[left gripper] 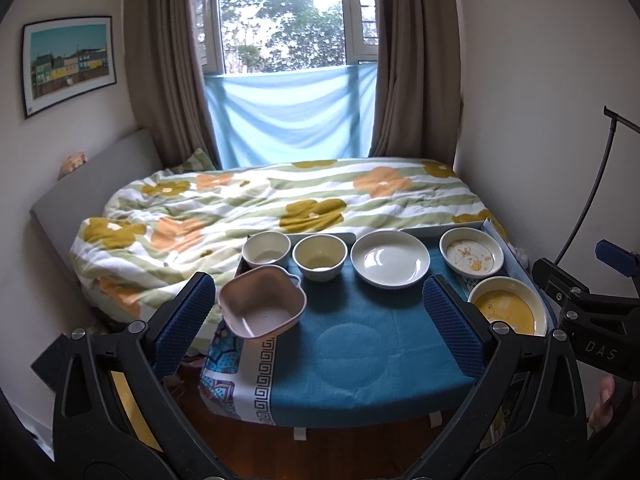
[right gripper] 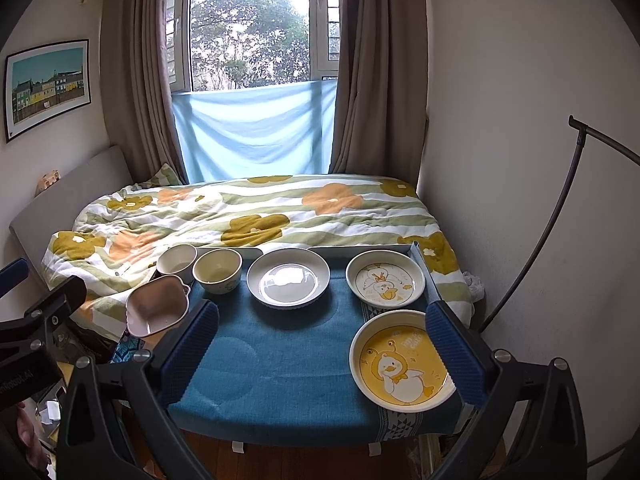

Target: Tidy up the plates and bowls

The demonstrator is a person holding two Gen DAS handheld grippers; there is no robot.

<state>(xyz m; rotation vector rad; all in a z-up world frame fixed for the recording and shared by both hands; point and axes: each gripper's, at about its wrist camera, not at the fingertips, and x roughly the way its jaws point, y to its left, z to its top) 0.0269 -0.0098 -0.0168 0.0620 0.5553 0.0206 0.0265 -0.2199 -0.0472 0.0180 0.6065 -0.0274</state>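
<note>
Left gripper: While it hovers above the near edge of the table (left gripper: 360, 384), the left gripper (left gripper: 320, 320) has its blue-padded fingers (left gripper: 186, 320) spread wide and empty.
Right gripper: the right gripper (right gripper: 324, 354) likewise stands fully apart with nothing between its fingers (right gripper: 454, 354); its black frame also shows at the right edge of the left wrist view.
Pink bowl: the squarish pink bowl (left gripper: 262, 306) sits tilted at the table's left edge, just beside the left finger's tip on the inner side; whether they touch cannot be told. In the right wrist view it lies left of and beyond the right gripper's left finger.
Small bowls: a white bowl (left gripper: 266, 249) and a cream bowl (left gripper: 319, 258) stand upright side by side at the far left of the table, beyond the pink bowl.
White plate: the plain white plate (left gripper: 390, 258) rests at the far centre, well ahead of both grippers' openings.
Duck plate: the white duck plate (right gripper: 385, 279) lies at the far right corner.
Yellow plate: the yellow duck plate (right gripper: 402, 360) lies near the right front; the right gripper's right finger overlaps its right rim in the picture.
Setting: blue cloth (right gripper: 280, 360) covers the table, with a flowered bed (right gripper: 240, 216) behind.
</note>
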